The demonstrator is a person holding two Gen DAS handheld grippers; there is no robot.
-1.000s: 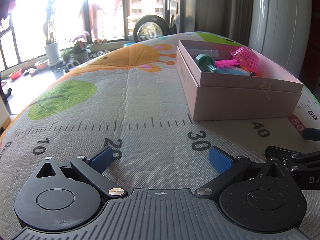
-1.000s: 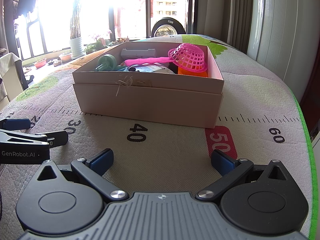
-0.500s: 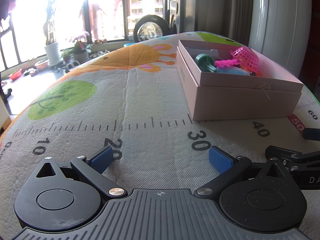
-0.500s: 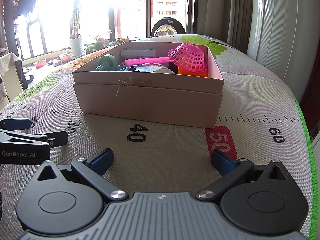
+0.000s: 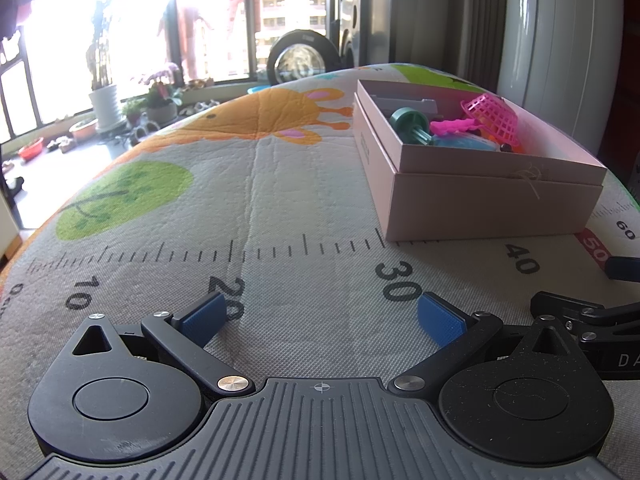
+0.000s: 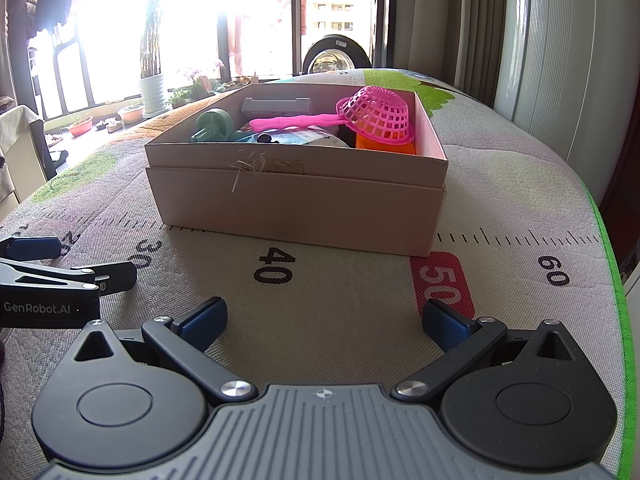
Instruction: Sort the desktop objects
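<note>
Ahead of your right gripper (image 6: 324,318), squarely in line with its fingers, sits the open pale pink cardboard box (image 6: 296,208), its long side facing you across the printed play mat (image 6: 500,184). Inside lie a pink plastic mesh strainer with a long handle (image 6: 376,114), a dark green spool-shaped plastic piece (image 6: 214,122), an orange item (image 6: 382,146) under the strainer's bowl, a grey rectangular case (image 6: 276,105) at the back, and a bluish packet (image 6: 304,135) in the middle. The strainer's handle runs left to right, parallel to the box's near wall.

Your left gripper (image 5: 320,316) sees the same box off to its right and farther away, so your right hand looks like the nearer one for anything involving the box.

Both grippers sit low over the mat, level, fingers pointing forward, side by side. Each has its blue pads spread wide with nothing between them.

No loose object shows on the mat in either view, so the sorting appears largely done.
</note>
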